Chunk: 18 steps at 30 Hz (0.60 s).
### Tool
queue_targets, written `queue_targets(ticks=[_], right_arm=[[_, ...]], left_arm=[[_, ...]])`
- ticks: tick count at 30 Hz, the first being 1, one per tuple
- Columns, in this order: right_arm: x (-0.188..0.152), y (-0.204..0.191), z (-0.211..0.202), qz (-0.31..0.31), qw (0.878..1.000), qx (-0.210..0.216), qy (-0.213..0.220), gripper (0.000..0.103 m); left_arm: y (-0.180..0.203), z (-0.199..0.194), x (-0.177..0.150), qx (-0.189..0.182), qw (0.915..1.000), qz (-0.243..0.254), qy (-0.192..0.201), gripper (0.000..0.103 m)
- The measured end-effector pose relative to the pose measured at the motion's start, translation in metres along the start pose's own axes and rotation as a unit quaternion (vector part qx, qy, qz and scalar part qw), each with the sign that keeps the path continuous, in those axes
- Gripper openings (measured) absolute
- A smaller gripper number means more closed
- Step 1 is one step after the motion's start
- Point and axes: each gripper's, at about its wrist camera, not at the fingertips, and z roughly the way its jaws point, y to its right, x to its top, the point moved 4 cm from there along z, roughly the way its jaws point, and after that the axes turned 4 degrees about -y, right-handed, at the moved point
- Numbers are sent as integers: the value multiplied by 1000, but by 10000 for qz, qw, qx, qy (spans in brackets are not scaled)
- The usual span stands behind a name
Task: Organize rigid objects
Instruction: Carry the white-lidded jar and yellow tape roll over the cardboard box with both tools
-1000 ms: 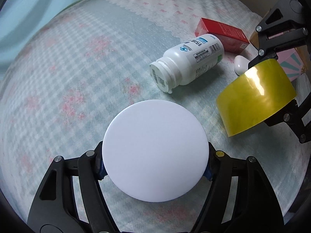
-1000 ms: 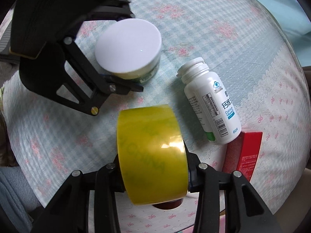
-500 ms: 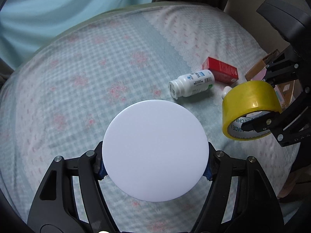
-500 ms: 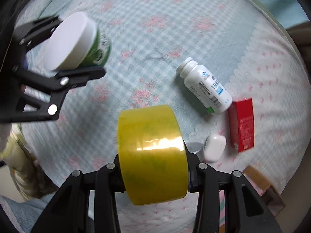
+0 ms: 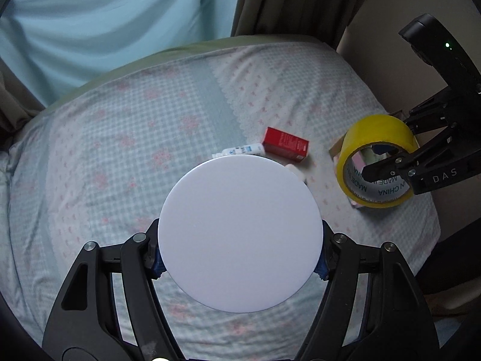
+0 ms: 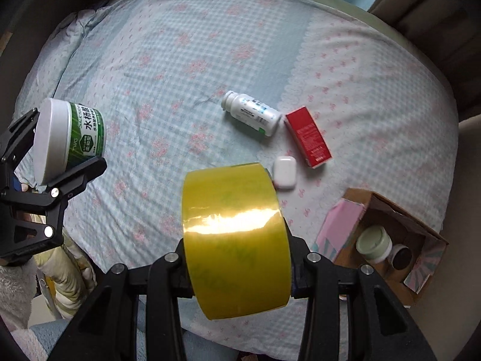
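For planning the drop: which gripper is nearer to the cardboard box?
Right. The right gripper with the tape is beside the cardboard box; the left gripper is across the bed.

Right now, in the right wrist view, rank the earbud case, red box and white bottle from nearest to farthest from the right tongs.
1. Earbud case, just beyond the tape roll held in the right tongs, slightly right.
2. Red box, farther right.
3. White bottle, lying on its side, beyond both.

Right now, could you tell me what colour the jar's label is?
Green with white lettering, clearest in the right wrist view: the jar.
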Motion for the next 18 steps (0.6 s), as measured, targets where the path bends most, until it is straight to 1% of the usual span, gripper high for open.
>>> queue_targets(ticks=[3,4,9,13,16,18], right_arm=[[-28,34,-17,81,10000,-4,32,39],[-41,51,-23,123,9999,-30,43,39],[-89,118,-41,248,9995,-171,84,39],[-126,174,-46,393,9988,-277,84,39],[-147,214,-45,506,9980,-375,73,39],[-157,239,-41,617,9974,-356,58,39]], left_arm=[[41,-8,7,35,10000,-21,22,67],[57,-10,10,20,10000,-39,27,67],[128,-6,28,-185,9998,-104,51,67],[184,9,44,-396,9991,-138,-19,67],[223,25,54,-419,9990,-81,-112,67],[246,37,61,-443,9988,-52,-179,67]])
